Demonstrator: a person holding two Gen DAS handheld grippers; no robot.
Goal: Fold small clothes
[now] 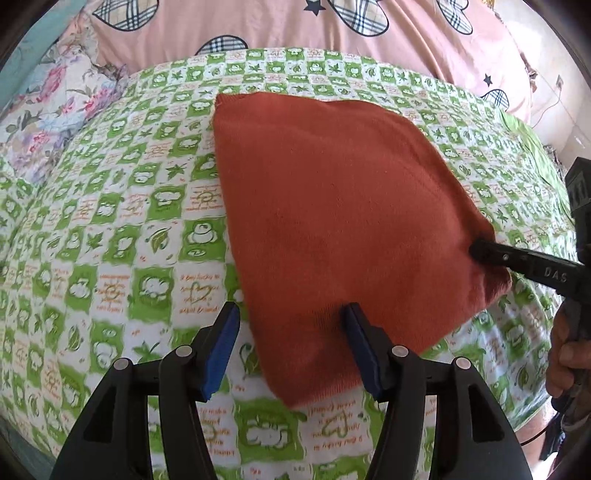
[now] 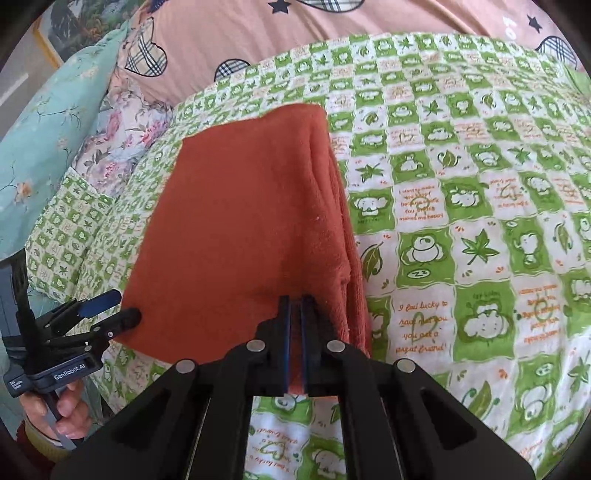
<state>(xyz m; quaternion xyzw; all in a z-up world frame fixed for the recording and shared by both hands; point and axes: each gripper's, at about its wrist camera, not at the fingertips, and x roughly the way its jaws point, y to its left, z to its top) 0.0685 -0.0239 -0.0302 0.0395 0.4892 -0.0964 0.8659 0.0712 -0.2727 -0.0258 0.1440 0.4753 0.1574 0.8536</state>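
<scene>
— Green-and-white checked cotton bedsheet (image 1: 122, 229) printed with frogs and leaves covers the bed, right?

— Yes, and a pink quilt with plaid hearts and dark stars (image 1: 280, 26) is bunched along the far side, beyond both claws. A floral pillow (image 1: 48, 110) sits far to the left of the left claw (image 1: 291, 314).

— Where is the garment?

— A folded rust-orange knit garment (image 1: 332, 206) lies flat on the sheet, directly ahead of the left claw, stretching away from it.

— What is the left claw doing?

— Its jaws stand wide apart. The right-hand blue pad (image 1: 364, 354) rests on the near part of the orange cloth; the left-hand pad is over bare sheet, just beside the garment's left edge. It grips nothing.

— And the right claw (image 2: 295, 306)?

— Closed on the garment's near right corner; orange fabric shows pinched between its two narrow blue pads. In the left wrist view that claw (image 1: 480, 251) comes in from the right, its tip pressing into the cloth's right corner.

— Anything layered?

— In the right wrist view, stacked folded edges run along the garment's right side, just ahead of the closed claw. The left claw (image 2: 114, 310) shows at the garment's near left corner.
</scene>
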